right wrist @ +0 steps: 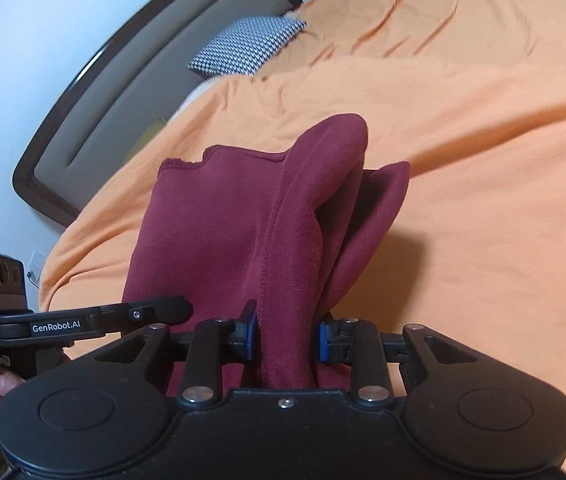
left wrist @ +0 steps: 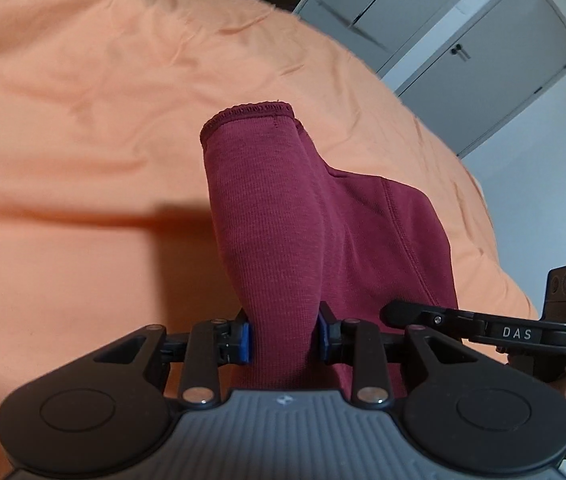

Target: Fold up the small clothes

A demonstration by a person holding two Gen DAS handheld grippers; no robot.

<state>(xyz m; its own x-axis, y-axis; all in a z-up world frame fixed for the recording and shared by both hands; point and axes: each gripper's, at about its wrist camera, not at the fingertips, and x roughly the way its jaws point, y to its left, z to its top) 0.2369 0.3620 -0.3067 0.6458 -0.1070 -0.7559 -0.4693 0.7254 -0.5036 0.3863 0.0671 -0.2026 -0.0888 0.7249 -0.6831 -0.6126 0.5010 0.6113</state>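
Both hand-held grippers are carrying a dark red garment [left wrist: 283, 216] above the bed [left wrist: 83, 140], so the step in hand looks like the carrying-over part of a fold, or a lift to lay the piece out; which of the two the pictures are not settling.

The left hand-held gripper [left wrist: 285, 338] is pinching a bunched fold of the ribbed red cloth between its blue pads [left wrist: 246, 342], with the jaws partly closed around the thickness of the fabric. The right hand-held gripper [right wrist: 289, 338] is doing the same on another bunch of the same garment [right wrist: 219, 232], its pads [right wrist: 323, 340] pressing in from both sides.

From each grip the garment is running forward and away from the fingers, ending in a stitched hem that is hanging over the orange bedcover. Whether that far end is resting on the cover or just clear of it is hard to tell, since the bed is blurred. The two grippers are sitting close side by side, each showing at the edge of the other's view.

A patterned pillow [right wrist: 247, 46] is lying near the headboard [right wrist: 123, 80], well apart from the garment.

The next move is probably calling for lowering the cloth onto a flat stretch of the bedcover, keeping both pinches level so the hem lands straight, and only then letting go.
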